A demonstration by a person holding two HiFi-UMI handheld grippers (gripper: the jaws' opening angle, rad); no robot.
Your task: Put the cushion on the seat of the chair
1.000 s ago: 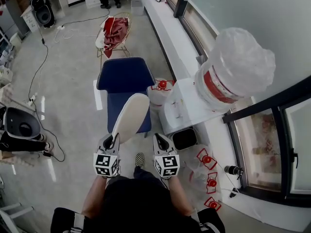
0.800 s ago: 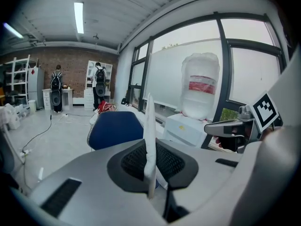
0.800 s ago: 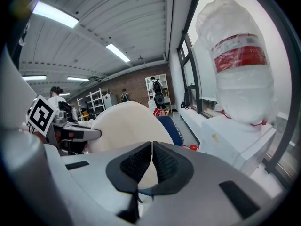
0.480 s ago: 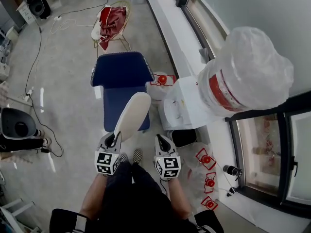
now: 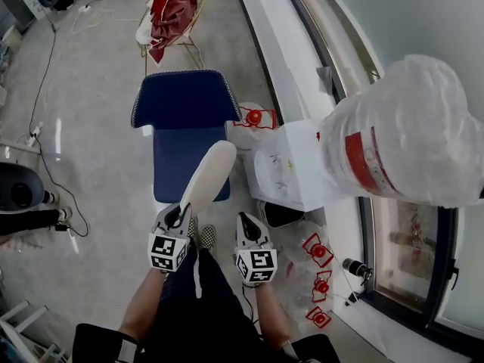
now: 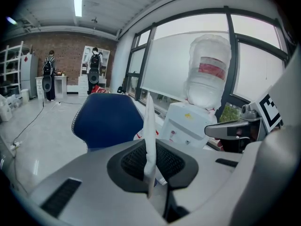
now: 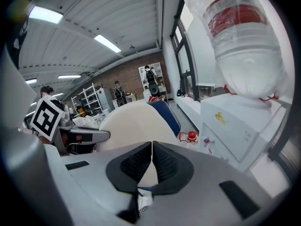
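The cushion [image 5: 206,178] hides the front right corner of the chair [image 5: 185,104] seat.

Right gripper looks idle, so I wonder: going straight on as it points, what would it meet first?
Probably the cushion, looming just beyond its shut jaws; depth is unclear, so it might slip past toward the chair.

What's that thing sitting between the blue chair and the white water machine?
A clear plastic water jug with a red cap stands on the floor between the blue chair and the white water dispenser, seen in the head view.
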